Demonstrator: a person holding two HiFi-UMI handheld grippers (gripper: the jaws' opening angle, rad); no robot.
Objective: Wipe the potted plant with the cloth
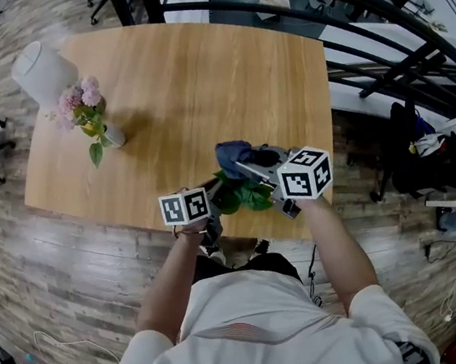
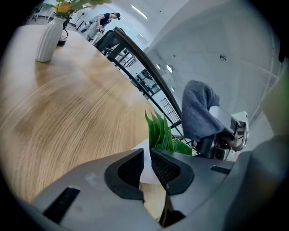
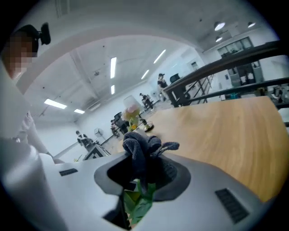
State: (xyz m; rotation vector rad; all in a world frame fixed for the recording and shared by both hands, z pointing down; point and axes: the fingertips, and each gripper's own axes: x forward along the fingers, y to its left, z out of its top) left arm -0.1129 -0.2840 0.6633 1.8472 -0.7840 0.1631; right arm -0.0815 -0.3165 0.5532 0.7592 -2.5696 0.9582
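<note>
Claw on the left (image 2: 146,153): clamped on the white pot wall of the potted plant (image 1: 242,193). Claw on the right (image 3: 142,164): shut tight on a bunched blue-grey cloth (image 3: 140,149), with a green leaf (image 3: 135,200) just beneath the pads. Plant placed at the near edge of the bench (image 1: 197,80), between both claws.

Step in hand, by judgement: wiping the leaves. Best done thus: steady the pot with the left claw, lay the cloth flat on one leaf, draw from base to tip, press lightly to avoid creasing or tearing. Mind the bench edge; no sideways tugging that might tip the pot off.

Only from the head view: plant's place at the bench edge, and a flower vase (image 1: 112,136) well apart at far left. Only from the left gripper view: white pot wall between the pads, upright pointed leaves (image 2: 160,133) beyond, cloth hanging above them. Only from the right gripper view: leaf under the cloth; whether pinched or merely behind, cannot tell.
</note>
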